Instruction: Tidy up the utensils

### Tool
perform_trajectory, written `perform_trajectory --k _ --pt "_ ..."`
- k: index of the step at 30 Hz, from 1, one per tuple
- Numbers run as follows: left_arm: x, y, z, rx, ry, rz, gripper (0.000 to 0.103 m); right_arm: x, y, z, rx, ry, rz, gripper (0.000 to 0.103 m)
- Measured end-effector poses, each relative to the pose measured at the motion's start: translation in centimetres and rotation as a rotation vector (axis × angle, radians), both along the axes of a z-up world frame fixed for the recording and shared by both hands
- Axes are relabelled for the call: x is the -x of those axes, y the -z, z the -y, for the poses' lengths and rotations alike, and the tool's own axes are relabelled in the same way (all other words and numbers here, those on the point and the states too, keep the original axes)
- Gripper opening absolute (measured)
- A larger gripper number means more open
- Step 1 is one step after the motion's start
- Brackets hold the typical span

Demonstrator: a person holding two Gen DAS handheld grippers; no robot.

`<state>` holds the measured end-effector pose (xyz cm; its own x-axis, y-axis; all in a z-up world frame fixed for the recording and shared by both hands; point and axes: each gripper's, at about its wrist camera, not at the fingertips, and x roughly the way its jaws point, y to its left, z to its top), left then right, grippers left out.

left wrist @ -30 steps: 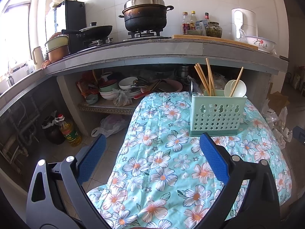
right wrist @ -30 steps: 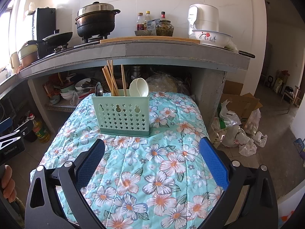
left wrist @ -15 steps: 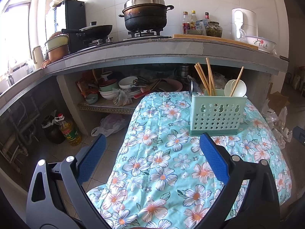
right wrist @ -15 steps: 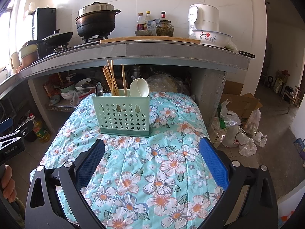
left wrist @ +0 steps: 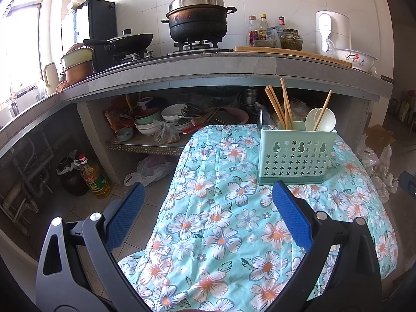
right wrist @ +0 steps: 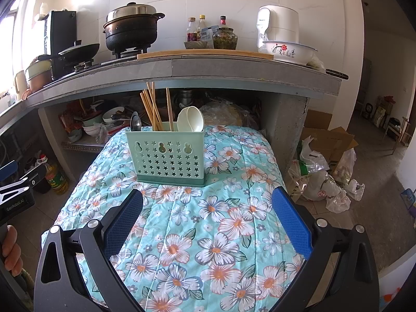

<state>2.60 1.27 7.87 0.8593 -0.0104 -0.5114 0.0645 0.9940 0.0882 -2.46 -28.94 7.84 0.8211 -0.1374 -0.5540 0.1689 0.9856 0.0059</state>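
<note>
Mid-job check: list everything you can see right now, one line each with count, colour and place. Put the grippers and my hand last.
utensil caddy: one, mint green, upright on the floral cloth
chopsticks: several, wooden, standing in the caddy
soup spoons: two as far as I can tell, white, in the caddy's right end
metal spoon: one, silver, in the caddy's left end
floral cloth: one, turquoise, covering the table
lidded pot: one, black, on the stove
enamel basin: one, white with red flower, on the counter
oil bottle: one, yellow, on the floor
left gripper: open, empty
right gripper: open, empty
hand: lower left edge, holding the left gripper's handle
</note>
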Motion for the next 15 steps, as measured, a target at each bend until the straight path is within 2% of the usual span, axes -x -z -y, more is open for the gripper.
perform_trajectory --k 15 --pt "0.11 0.09 0.1 0.0 -0.001 -0.002 0.095 0.04 -0.06 0.08 -0.001 0.001 0.001 0.097"
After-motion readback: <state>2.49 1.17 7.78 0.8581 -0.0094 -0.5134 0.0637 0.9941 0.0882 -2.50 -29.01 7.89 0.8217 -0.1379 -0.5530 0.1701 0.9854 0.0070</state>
